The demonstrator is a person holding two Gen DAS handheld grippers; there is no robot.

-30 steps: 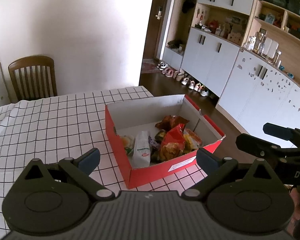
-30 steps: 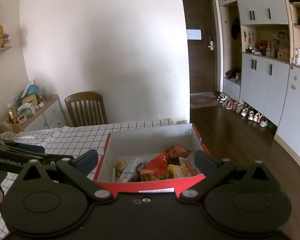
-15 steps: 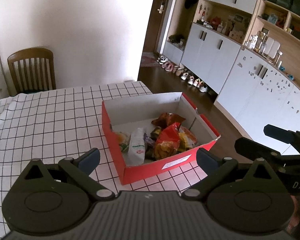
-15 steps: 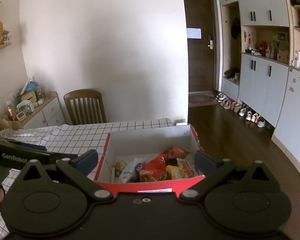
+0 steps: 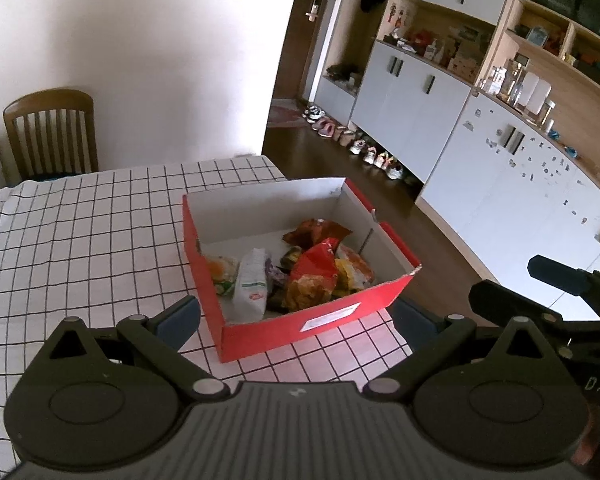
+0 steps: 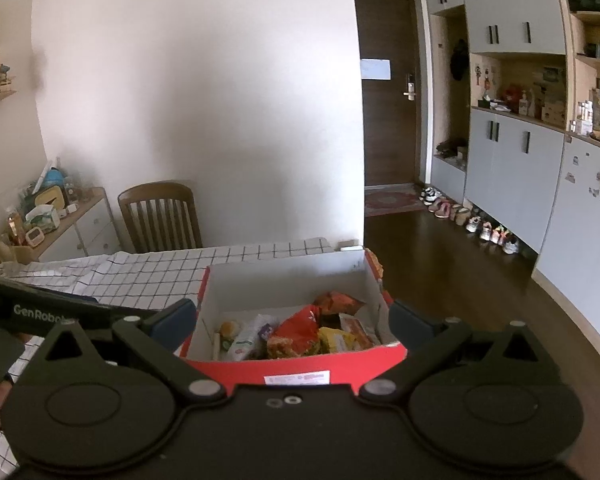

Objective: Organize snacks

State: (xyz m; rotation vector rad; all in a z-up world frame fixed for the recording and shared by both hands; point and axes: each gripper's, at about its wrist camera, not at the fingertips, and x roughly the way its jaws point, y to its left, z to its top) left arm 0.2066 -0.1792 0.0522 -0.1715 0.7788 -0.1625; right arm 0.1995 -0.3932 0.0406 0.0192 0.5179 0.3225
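Your checked tabletop (image 5: 80, 240) carries a red box (image 5: 308, 322) at its right edge, and inside it the snacks are heaped together: a red bag (image 5: 314, 268) in the middle, a white packet (image 5: 252, 284) to its left, smaller packs around them. You hold both grippers above the near side, clear of the box; the left gripper (image 5: 296, 314) has its fingers spread wide with nothing between them, and so does the right gripper (image 6: 292, 318).

A red box (image 5: 312, 324) with a white interior is seen; the tabletop (image 5: 80, 232) is covered in white cloth with a black grid.
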